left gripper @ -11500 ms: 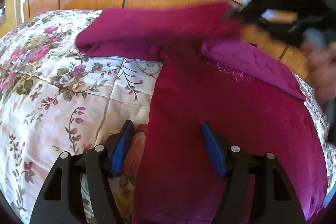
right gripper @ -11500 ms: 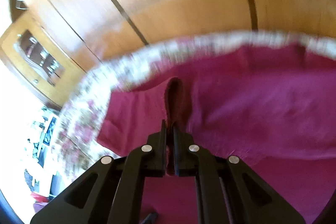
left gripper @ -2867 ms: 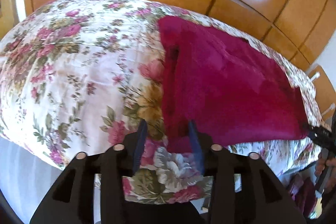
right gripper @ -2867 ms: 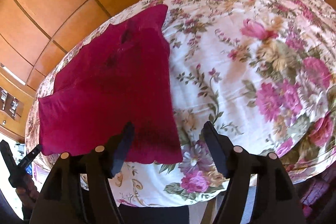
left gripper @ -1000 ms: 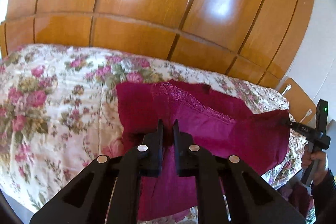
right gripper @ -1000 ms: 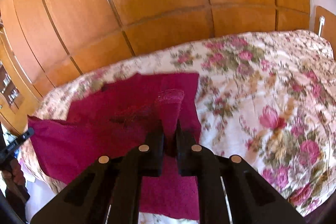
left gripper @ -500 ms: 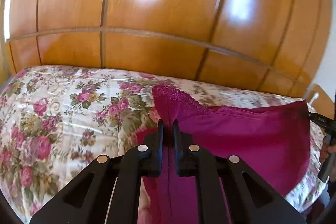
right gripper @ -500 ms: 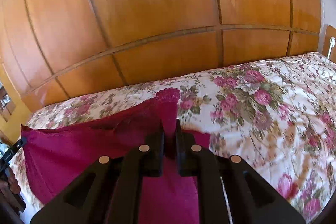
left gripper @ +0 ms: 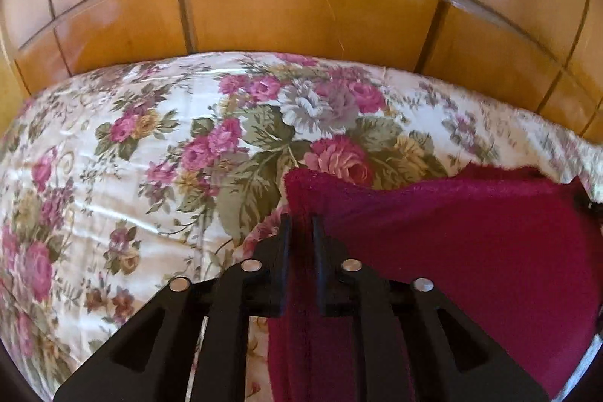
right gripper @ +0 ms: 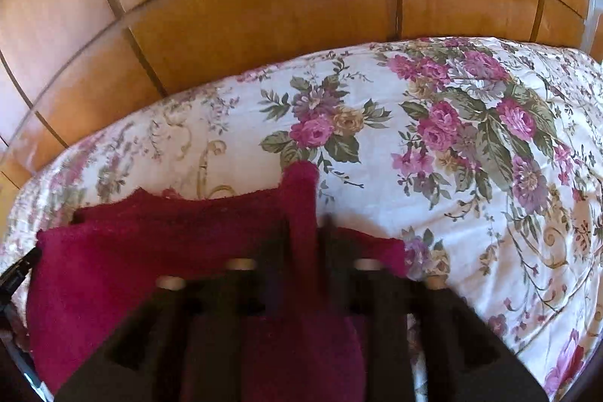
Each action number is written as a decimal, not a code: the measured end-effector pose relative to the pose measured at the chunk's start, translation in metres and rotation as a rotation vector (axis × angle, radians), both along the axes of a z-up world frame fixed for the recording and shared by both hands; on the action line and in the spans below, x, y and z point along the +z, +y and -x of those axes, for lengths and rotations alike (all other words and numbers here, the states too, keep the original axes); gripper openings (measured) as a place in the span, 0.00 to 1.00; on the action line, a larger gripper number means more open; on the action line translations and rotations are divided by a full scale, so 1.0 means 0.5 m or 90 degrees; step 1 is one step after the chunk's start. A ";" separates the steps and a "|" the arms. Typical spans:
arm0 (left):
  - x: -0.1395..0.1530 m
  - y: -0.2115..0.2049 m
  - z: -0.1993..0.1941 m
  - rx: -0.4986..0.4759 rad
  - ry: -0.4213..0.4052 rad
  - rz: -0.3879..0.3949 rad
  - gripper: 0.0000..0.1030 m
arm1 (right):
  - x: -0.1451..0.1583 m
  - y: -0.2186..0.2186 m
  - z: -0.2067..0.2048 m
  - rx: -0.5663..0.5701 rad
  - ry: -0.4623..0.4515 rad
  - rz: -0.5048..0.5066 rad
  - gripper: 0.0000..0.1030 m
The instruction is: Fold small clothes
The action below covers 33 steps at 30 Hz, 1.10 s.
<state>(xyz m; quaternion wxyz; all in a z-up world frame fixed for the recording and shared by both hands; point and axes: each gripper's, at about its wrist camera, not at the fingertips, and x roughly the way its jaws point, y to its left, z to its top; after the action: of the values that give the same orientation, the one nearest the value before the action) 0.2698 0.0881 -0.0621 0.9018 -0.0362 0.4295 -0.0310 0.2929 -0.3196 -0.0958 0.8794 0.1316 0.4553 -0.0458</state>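
The left gripper has its fingers clenched on one corner of the crimson garment, a tuft of cloth standing up just past the tips. The right gripper, blurred in its own view, pinches the opposite corner, the fabric rising in a narrow peak between its fingers. Between the two grips the garment's top edge runs taut — a straight crimson band held above the bed, the rest hanging down toward the cameras and hiding the near part of the bedding. In the left wrist view the far corner ends at a dark bit of the other tool at the right margin; in the right wrist view the same happens at the left margin. Beyond lies the floral bedspread, white with pink roses and green leaves, smooth and spread wide. Behind it stands a wall of glossy wooden panels — honey-coloured, split by dark grooves, catching bright window glare.
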 end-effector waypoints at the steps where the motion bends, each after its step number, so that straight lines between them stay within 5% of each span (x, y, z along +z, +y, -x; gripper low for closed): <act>1: 0.012 0.012 0.013 0.006 -0.001 0.016 0.11 | 0.017 -0.005 0.019 0.005 -0.013 -0.001 0.50; 9: 0.046 0.050 0.178 -0.041 -0.018 0.090 0.11 | 0.077 -0.063 0.208 0.014 -0.040 -0.100 0.51; 11: 0.032 0.064 0.236 -0.055 0.001 0.128 0.41 | 0.070 -0.068 0.270 0.019 -0.031 -0.130 0.51; 13: 0.018 0.078 0.276 -0.054 0.013 0.179 0.50 | 0.062 -0.066 0.314 0.023 -0.024 -0.143 0.51; 19: -0.034 0.082 0.373 -0.060 0.041 0.202 0.50 | -0.001 -0.037 0.369 0.029 0.024 -0.194 0.50; 22: -0.050 0.077 0.386 -0.071 0.049 0.200 0.22 | -0.012 -0.034 0.368 0.012 0.034 -0.188 0.24; 24: -0.052 0.077 0.384 -0.071 0.050 0.183 0.17 | 0.005 -0.041 0.371 0.003 0.020 -0.188 0.11; 27: -0.057 0.072 0.381 -0.082 0.055 0.154 0.15 | 0.031 -0.048 0.379 0.007 0.003 -0.159 0.09; 33: -0.061 0.054 0.399 -0.078 0.047 0.090 0.15 | -0.011 -0.050 0.381 -0.010 0.028 -0.140 0.10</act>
<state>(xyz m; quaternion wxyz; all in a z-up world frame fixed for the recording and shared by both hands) 0.0704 0.1153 -0.0925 0.8768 -0.0743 0.4610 -0.1152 0.1023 -0.3445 -0.1014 0.8493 0.2294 0.4754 -0.0053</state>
